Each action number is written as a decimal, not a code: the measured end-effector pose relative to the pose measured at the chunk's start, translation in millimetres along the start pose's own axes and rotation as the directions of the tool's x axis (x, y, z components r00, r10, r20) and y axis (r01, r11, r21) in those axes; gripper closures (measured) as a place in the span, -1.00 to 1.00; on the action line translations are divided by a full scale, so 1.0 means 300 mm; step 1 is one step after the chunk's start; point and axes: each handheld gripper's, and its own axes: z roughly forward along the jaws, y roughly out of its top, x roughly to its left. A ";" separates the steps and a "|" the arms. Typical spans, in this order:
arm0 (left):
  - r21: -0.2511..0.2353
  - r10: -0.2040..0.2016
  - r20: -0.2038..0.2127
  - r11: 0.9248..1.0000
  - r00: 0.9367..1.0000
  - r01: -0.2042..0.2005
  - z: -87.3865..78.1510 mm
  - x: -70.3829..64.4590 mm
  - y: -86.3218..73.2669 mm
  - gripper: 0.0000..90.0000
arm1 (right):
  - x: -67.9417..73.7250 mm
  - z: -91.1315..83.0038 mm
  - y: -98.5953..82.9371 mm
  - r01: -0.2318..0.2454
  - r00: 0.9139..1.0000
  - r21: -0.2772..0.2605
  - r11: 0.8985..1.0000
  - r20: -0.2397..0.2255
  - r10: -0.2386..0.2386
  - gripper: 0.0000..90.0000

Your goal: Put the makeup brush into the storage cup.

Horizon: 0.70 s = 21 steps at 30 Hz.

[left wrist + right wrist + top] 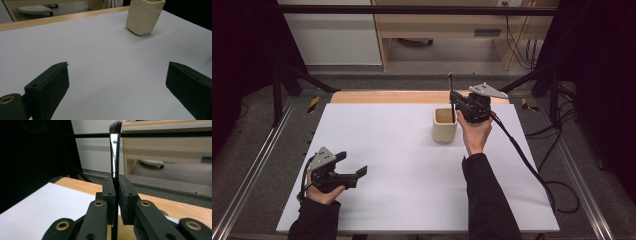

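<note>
A cream cup (445, 125) stands upright on the white table (402, 165), toward the back right; the left gripper view has it (144, 16) at its far top. My right gripper (454, 97) hovers just above and right of the cup, shut on a thin makeup brush (452, 97). The brush (115, 150) stands upright between the jaws, bristles up, silver ferrule above them, and its lower handle reaches down over the cup's mouth. My left gripper (353, 166) rests low at the table's near left, open, with nothing between its jaws (117, 82).
A wooden strip (382, 96) runs along the table's far edge. Black frame bars (412, 10) and a wooden cabinet (452, 30) lie beyond it. The right gripper's cable (532, 165) trails across the right side of the table and off its edge.
</note>
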 end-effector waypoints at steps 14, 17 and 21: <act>0.000 0.000 0.001 1.000 1.000 0.000 0.002 0.001 -0.001 -0.90 | -0.028 0.099 -0.003 -0.019 1.000 -0.002 1.000 0.023 0.019 0.87; 0.000 0.000 0.002 1.000 1.000 0.000 0.002 0.002 -0.001 -0.90 | -0.033 0.118 -0.009 -0.025 0.999 -0.002 1.000 0.027 0.025 0.87; 0.002 0.002 0.003 1.000 1.000 -0.002 0.003 0.002 -0.001 -0.90 | -0.040 0.139 -0.018 -0.024 0.999 0.004 1.000 0.034 0.024 0.87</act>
